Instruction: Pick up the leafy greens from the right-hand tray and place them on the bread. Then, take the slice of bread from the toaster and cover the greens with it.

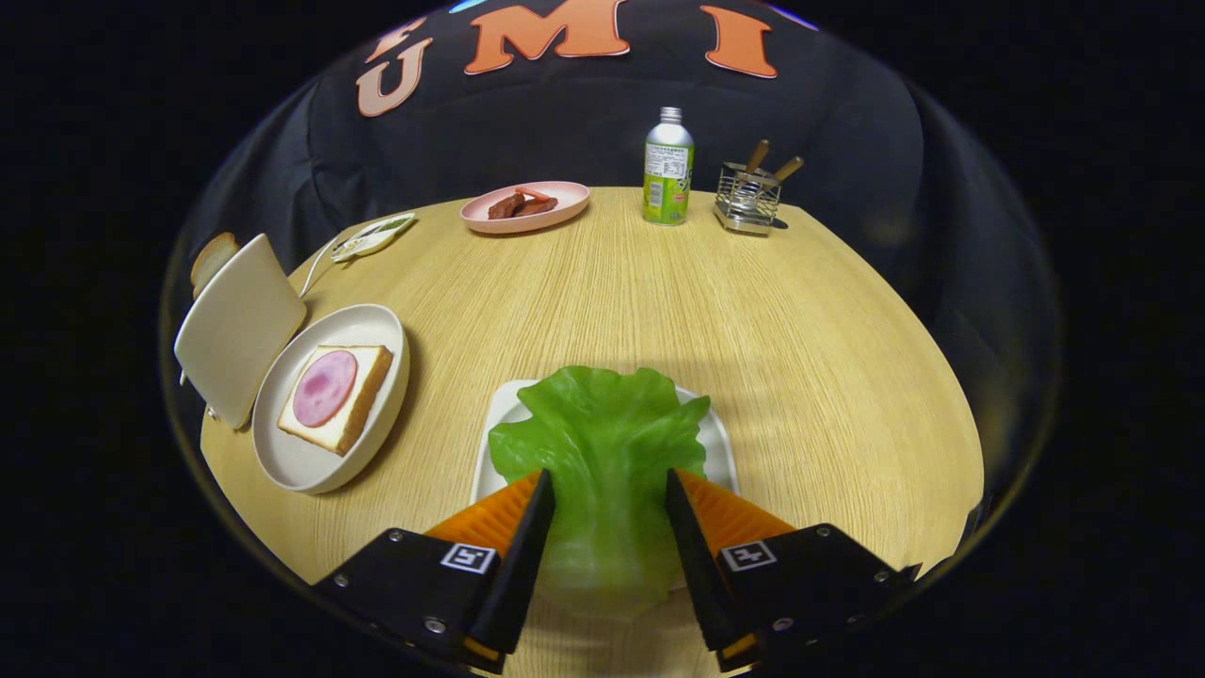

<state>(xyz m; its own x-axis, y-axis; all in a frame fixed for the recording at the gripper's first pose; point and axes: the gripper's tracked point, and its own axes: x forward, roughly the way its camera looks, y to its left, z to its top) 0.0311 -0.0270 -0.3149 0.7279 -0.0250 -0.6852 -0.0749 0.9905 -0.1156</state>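
Observation:
A large green lettuce leaf point(602, 433) lies over the white tray point(499, 405) just ahead of me. My gripper point(607, 485) has a finger on each side of the leaf's stem end, and both press on it. To the left, a round white plate point(377, 325) holds a bread slice point(362, 400) topped with a pink ham round point(325, 388). Beyond that plate stands the cream toaster point(235, 325), with a slice of bread point(214, 256) poking out of its top.
At the far side of the round wooden table point(800, 358) sit a pink plate with brown pieces point(524, 207), a green bottle point(668, 169) and a wire holder with wooden-handled utensils point(748, 196). A small white dish and cord point(372, 237) lie behind the toaster.

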